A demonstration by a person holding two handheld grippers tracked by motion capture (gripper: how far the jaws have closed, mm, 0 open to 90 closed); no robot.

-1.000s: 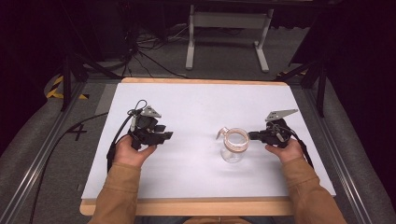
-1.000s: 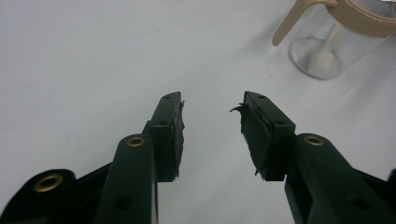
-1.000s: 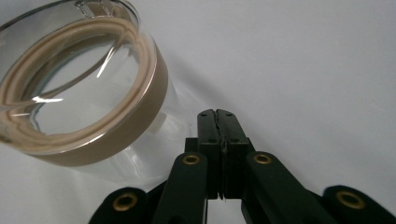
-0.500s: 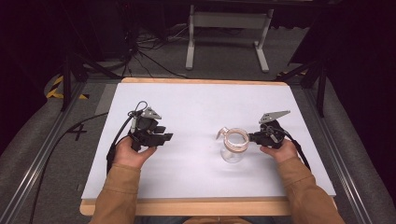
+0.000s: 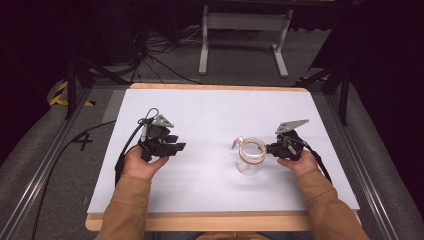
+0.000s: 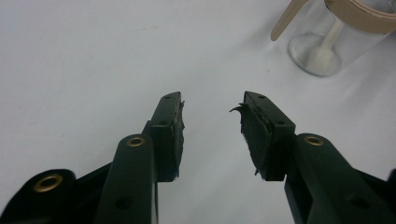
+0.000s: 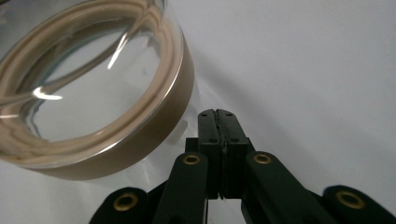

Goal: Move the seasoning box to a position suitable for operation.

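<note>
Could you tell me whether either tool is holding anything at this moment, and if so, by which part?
Nothing is held. The left tool is open over bare table. The right tool is shut on nothing, its tips beside the jar, just below the tan rim.

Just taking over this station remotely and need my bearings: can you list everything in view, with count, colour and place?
Jar: one, clear glass with a tan rim band and a tan tab on its far-left side, right of centre on the mat.
Mat: one, white, covering the tabletop.
Table: one, light wood edge showing at near and far sides.
Stand: one, pale grey, on the floor beyond the table.
Cables: several, black, on the floor far left.
Left gripper: one, black, jaws apart, left of centre.
Right gripper: one, black, jaws together, beside the jar's rim.
Sleeves: two, tan, at the near edge.
</note>
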